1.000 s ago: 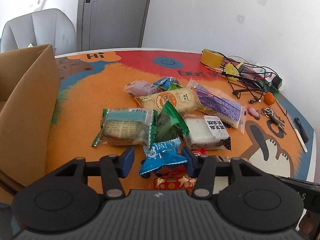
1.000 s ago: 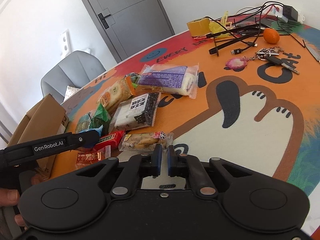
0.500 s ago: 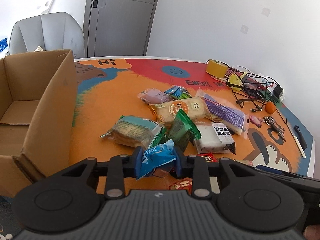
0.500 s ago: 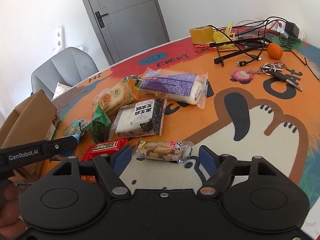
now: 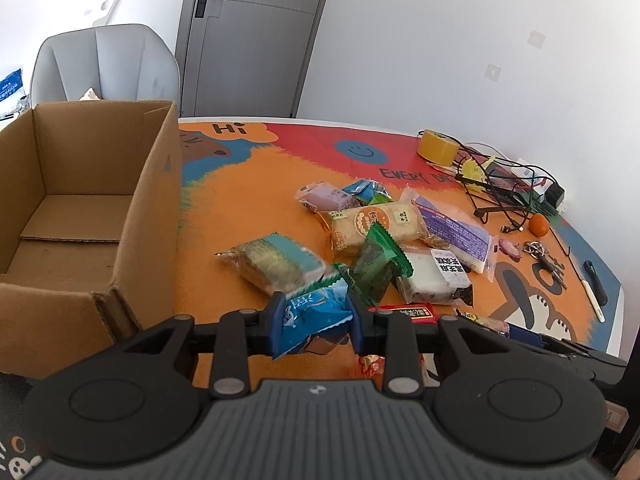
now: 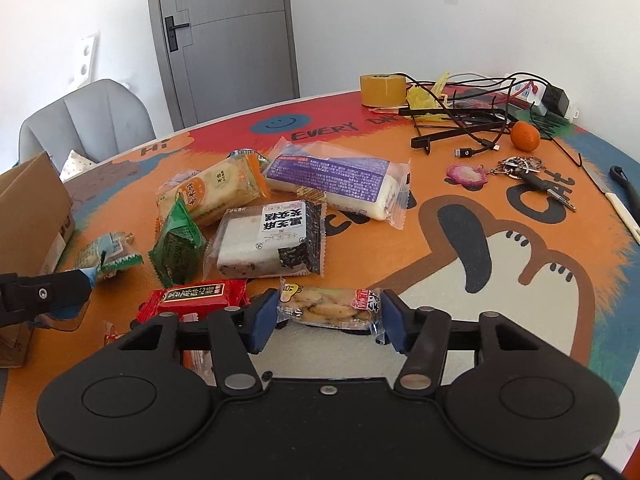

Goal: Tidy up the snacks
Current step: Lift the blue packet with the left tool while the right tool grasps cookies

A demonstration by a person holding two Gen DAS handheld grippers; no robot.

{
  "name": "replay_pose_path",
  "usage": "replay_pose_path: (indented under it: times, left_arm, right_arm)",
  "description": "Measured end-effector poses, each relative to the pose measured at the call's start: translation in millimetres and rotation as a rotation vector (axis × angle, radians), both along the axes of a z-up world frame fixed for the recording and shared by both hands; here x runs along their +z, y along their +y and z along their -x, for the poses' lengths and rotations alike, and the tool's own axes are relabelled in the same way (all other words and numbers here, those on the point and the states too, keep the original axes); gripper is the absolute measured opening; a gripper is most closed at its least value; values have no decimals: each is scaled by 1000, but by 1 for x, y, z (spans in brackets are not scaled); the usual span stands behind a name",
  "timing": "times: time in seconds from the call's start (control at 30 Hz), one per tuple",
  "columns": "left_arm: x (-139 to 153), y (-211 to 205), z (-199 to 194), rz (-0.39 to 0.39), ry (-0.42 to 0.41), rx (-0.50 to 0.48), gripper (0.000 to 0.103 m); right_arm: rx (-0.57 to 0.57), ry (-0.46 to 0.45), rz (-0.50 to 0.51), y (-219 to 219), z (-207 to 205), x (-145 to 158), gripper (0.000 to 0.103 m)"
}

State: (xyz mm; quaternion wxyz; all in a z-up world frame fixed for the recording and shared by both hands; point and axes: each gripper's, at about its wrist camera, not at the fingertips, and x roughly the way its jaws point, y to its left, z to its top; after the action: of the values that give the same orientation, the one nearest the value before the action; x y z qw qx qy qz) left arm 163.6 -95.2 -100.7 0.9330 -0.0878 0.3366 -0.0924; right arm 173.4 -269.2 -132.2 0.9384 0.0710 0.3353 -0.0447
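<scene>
The left tool [image 5: 316, 320] grips a crumpled blue snack packet [image 5: 312, 318], lifted beside an open cardboard box [image 5: 132, 216]. The right tool [image 6: 326, 320], its jaws just closing, brackets a clear biscuit packet [image 6: 328, 306] lying on the desk [image 6: 520, 320]; whether the pads press it I cannot tell. The desk cover reads "Hi" and "EVERY". More snack packets lie mid-desk.

The open brown cardboard box [image 5: 92, 216] runs off the left edge, its far side unseen. A small red-and-gold wrapped sweet [image 5: 370, 362] lies half hidden behind the left gripper's fingers. The teal-labelled clear biscuit packet [image 5: 276, 262] is blurred, its print unreadable.
</scene>
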Motion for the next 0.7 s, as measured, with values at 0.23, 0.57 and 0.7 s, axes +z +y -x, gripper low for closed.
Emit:
replay_pose_path:
  times: [0.23,0.57,0.7]
  left_arm:
    - [13,2,14,-4,-44,15,31]
    - [44,15,35,-2,-135,51,31]
    - [53,29,41,2,-162,83,31]
  right_arm:
    - [30,-39,-59,-4,17,12,53]
    - [132,-130,-141,9,33,43,53]
    - [192,-154,-161,22,33,54,53]
